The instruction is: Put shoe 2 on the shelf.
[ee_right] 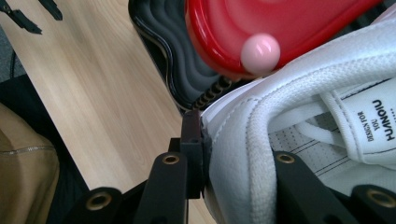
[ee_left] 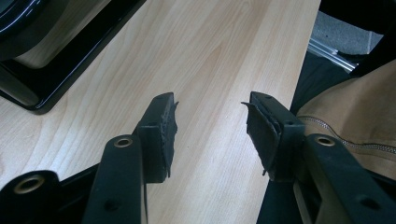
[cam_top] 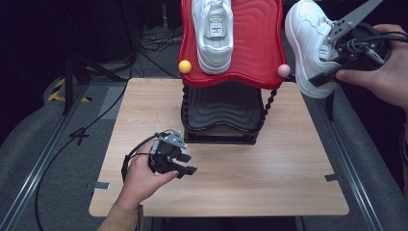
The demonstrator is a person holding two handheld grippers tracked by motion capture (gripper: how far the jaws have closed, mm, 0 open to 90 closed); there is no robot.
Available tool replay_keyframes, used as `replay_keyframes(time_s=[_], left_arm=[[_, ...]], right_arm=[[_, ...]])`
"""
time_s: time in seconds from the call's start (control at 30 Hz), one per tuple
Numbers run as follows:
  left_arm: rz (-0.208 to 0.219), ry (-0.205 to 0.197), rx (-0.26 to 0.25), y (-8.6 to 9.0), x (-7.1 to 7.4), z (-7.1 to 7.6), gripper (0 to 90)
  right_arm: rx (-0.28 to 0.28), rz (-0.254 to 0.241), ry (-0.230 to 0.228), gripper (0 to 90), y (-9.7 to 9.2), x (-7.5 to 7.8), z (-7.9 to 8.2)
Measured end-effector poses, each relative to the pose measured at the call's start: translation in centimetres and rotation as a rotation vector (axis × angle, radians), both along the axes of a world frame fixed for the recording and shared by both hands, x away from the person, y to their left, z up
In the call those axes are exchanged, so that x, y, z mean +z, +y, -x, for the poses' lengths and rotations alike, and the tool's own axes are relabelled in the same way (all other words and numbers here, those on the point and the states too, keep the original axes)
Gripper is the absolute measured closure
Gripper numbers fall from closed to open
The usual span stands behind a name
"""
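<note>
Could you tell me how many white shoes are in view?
2: one shoe lies on the red shelf; the other shoe is held in the right gripper beside it.

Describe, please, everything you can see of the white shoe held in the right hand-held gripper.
The white shoe is a lace-up sneaker, seemingly smooth leather-like material with a perforated lining and a printed tongue label. It hangs tilted in the air beside the red shelf, near the pink ball. The right hand-held gripper is clamped on its collar edge.
</note>
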State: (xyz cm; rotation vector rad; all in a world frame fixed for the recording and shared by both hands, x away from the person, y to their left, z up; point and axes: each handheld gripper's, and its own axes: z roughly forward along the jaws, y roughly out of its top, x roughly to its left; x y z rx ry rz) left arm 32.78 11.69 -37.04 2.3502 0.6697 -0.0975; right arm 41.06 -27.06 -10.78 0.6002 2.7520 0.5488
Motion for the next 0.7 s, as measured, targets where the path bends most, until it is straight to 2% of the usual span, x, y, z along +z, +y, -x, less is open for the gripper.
replay_keyframes(time_s=[0.3, 0.53, 0.7], left_arm=[[-0.001, -0.004, 0.005, 0.2, 0.0, 0.1, 52.8], [-0.004, -0.002, 0.017, 0.6, 0.1, 0.5, 52.8], [0.0, -0.005, 0.029, 1.0, 0.2, 0.8, 52.8]], right_arm=[[0.042, 0.023, -0.041, 76.3, 3.6, 1.8, -0.7], [0.067, 0.036, -0.045, 76.2, 5.8, 2.8, -1.4], [0.089, 0.02, -0.049, 76.2, 7.2, 3.0, -2.1]])
